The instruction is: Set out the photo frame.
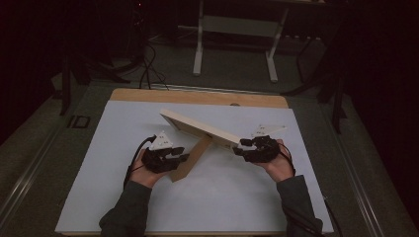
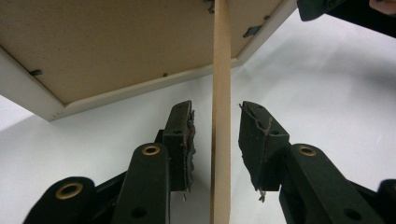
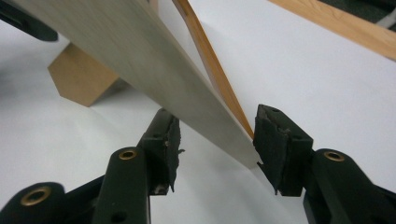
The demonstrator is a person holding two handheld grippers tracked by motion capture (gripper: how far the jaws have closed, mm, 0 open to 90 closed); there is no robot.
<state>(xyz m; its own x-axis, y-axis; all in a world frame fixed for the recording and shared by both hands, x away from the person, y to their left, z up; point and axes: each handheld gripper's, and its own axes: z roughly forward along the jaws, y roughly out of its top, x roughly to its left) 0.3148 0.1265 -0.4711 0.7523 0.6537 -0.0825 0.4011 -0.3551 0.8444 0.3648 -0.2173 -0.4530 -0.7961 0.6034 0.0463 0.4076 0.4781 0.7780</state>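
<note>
Two hands, palms up, set each tool (image 1: 184, 158) (image 1: 238, 147) around the picture frame (image 1: 197, 127).

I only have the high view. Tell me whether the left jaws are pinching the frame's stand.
Observer: No. In the left gripper view the stand runs between the left gripper jaws with a gap on both sides.
Operator: Now report the right one.
Observer: The right gripper straddles the frame at its corner. One pad stands clear; I cannot tell whether the other touches.
Operator: Describe the frame's underside.
Observer: A brown backing board held by small dark clips.
</note>
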